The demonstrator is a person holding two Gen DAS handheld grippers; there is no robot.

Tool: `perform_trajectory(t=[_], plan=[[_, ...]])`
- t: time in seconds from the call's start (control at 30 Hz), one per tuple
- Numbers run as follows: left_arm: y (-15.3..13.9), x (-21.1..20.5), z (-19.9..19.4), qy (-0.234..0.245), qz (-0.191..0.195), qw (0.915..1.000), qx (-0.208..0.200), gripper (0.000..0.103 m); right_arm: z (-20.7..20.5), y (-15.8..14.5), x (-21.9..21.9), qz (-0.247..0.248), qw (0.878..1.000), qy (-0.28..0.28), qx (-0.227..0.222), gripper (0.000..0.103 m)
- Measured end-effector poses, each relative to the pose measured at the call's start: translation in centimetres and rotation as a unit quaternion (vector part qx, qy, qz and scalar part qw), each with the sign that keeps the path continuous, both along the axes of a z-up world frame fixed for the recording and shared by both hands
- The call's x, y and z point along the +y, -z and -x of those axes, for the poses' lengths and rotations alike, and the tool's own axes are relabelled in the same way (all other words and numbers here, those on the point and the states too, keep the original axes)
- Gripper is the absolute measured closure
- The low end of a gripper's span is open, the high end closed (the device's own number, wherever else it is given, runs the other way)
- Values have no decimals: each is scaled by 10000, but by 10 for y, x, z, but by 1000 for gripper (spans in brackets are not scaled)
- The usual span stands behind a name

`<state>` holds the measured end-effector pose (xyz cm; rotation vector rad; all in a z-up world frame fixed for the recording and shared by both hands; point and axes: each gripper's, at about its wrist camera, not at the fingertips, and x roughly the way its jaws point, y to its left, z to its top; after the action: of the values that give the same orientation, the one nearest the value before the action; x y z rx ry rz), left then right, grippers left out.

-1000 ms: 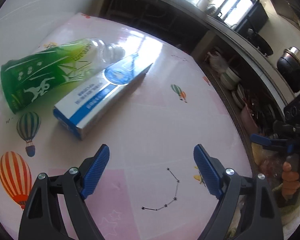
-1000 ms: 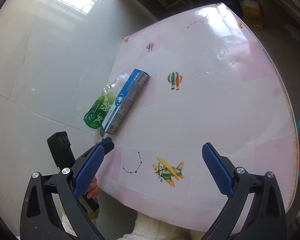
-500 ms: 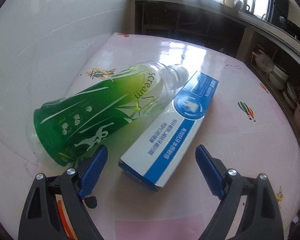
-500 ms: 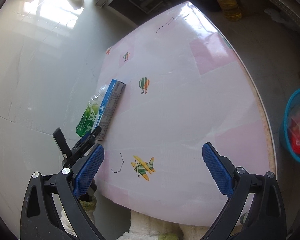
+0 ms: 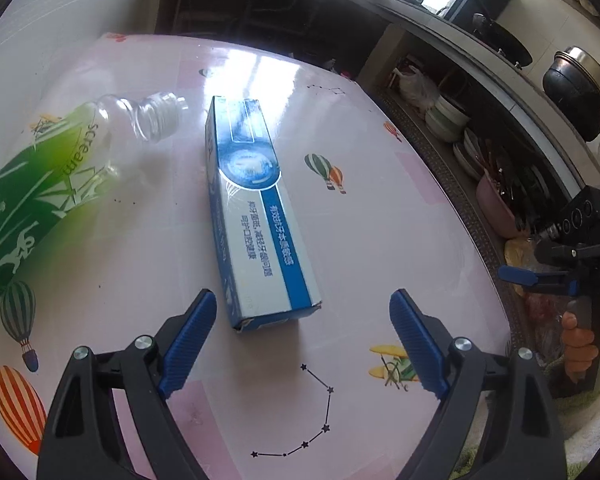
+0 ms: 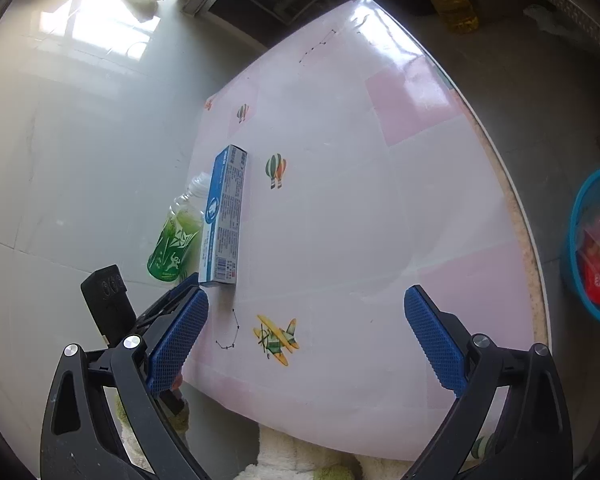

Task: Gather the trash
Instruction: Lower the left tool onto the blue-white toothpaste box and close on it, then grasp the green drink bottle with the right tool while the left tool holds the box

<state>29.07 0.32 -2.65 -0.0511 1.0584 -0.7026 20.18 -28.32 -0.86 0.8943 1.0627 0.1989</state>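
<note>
Trash: I count two pieces on the surface (image 5: 380,240), lying side by side near its wall edge.
Bottle (image 5: 40,184): I see it furthest left, on its side, green label, clear neck with no cap, neck pointing away from me; just beside the box, contact unclear.
Box (image 5: 256,216): a long blue-and-white toothpaste carton lying flat, its near end just ahead of my left tongs.
Left tongs (image 5: 300,340): released, spread wide, nothing between the pads; the left pad stands just beside the carton's near corner.
Right tongs (image 6: 306,336): released, wide, empty, hovering over the near edge of the surface, well apart from both items.
Bin (image 6: 596,240): a blue basket on the floor at far right, with red waste already inside.
Step in hand, my judgement: straddle the carton with the left tongs.
Method: I would advance along the carton's length, centre it between the pads, lower until they flank its long sides, then clench across the narrow width.
Risk: the light carton may skid or nudge the bottle into a roll.
</note>
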Motion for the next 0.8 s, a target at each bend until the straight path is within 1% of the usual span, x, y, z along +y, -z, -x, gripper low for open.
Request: perform_trajectory(t=[0.07, 0.1, 0.13, 0.2, 0.23, 0.3, 0.37, 0.4, 0.43, 0.47, 0.53, 0.63, 0.8], plan=[[0, -6, -9, -207, -109, 9997, -41, 16, 1, 0, 0, -4, 10000, -5, -8, 8], [1, -10, -15, -357, -226, 9991, -39, 16, 2, 0, 0, -5, 10000, -2, -10, 8], [4, -13, -22, -524, -354, 9980, 23, 15, 2, -1, -1, -10, 10000, 5, -11, 8], [9, -20, -39, -677, -383, 9968, 166, 16, 3, 0, -3, -16, 10000, 28, -6, 8], [11, -23, -44, -730, -433, 9962, 175, 16, 4, 0, -4, -9, 10000, 46, 8, 8], [14, -32, -51, -790, -758, 9940, 64, 17, 7, -1, -6, 12, 10000, 88, 22, 8], [16, -42, -53, -768, -1057, 9914, -101, 31, 12, -3, -10, 39, 9999, 133, -7, 8], [17, -45, -53, -753, -1179, 9900, -165, 35, 14, -4, -11, 55, 9999, 159, -23, 8], [18, -49, -53, -731, -1288, 9887, -228, 44, 16, -5, -13, 71, 9998, 187, -36, 8], [19, -51, -52, -719, -1404, 9871, -287, 51, 18, -6, -15, 80, 9997, 212, -45, 8], [20, -54, -48, -706, -1458, 9860, -402, 51, 21, -6, -19, 83, 9996, 264, -51, 8], [20, -55, -36, -617, -1446, 9866, -428, 52, 24, -3, -23, 61, 9995, 312, -19, 8], [19, -51, 3, -415, -1487, 9871, -433, 53, 25, -4, -23, 11, 9995, 308, -38, 8]])
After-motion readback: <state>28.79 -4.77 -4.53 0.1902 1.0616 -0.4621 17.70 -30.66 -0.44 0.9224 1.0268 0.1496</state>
